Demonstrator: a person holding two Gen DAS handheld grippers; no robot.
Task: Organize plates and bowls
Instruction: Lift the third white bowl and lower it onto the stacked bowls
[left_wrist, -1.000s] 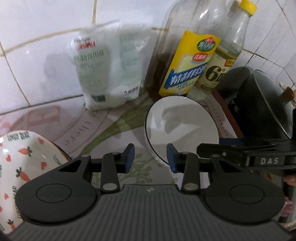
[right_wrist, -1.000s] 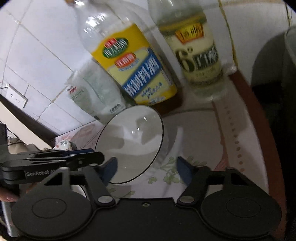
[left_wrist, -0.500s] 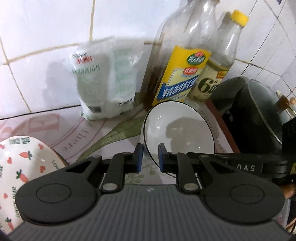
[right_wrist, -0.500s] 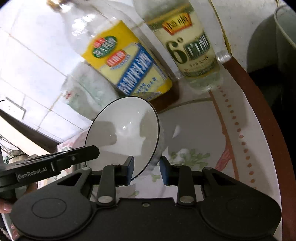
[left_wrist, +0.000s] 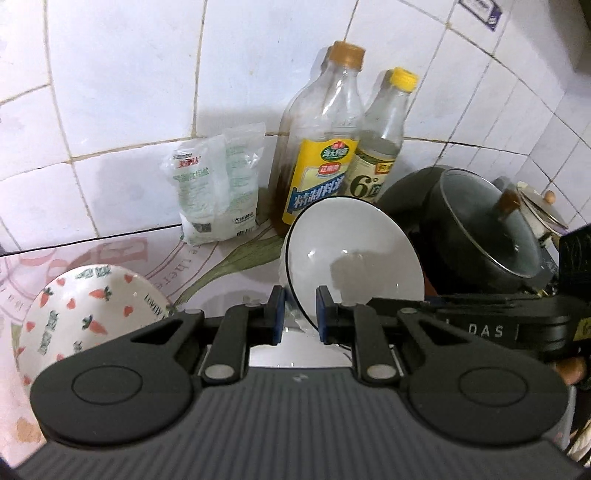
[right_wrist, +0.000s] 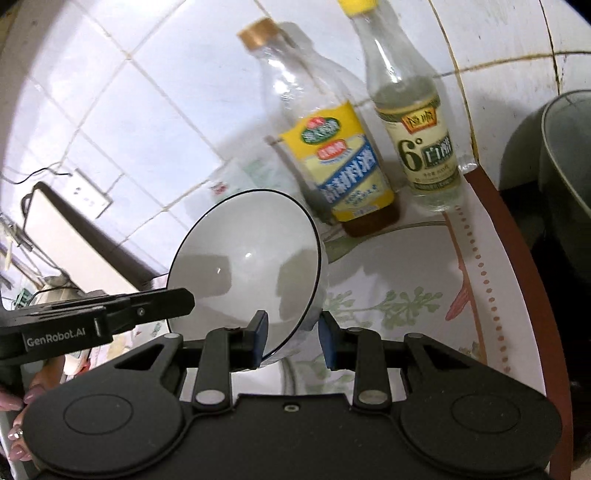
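Note:
A white bowl with a thin black rim (left_wrist: 351, 254) (right_wrist: 243, 266) is held tilted above the patterned tabletop. My left gripper (left_wrist: 299, 314) is shut on its near rim. My right gripper (right_wrist: 291, 338) is shut on the rim on the other side; its body shows at the right of the left wrist view (left_wrist: 480, 325). A carrot-patterned bowl (left_wrist: 85, 314) sits on the table at the left, apart from both grippers.
Two bottles, a yellow-labelled one (left_wrist: 317, 155) and a vinegar one (left_wrist: 384, 147), and a white bag (left_wrist: 218, 184) stand against the tiled wall. A dark pot with a glass lid (left_wrist: 480, 232) stands at the right. The table edge (right_wrist: 532, 314) runs along the right.
Both grippers closed onto the white bowl's rim and lifted it up and back from the bottles, tilting it. The carrot bowl has not moved.

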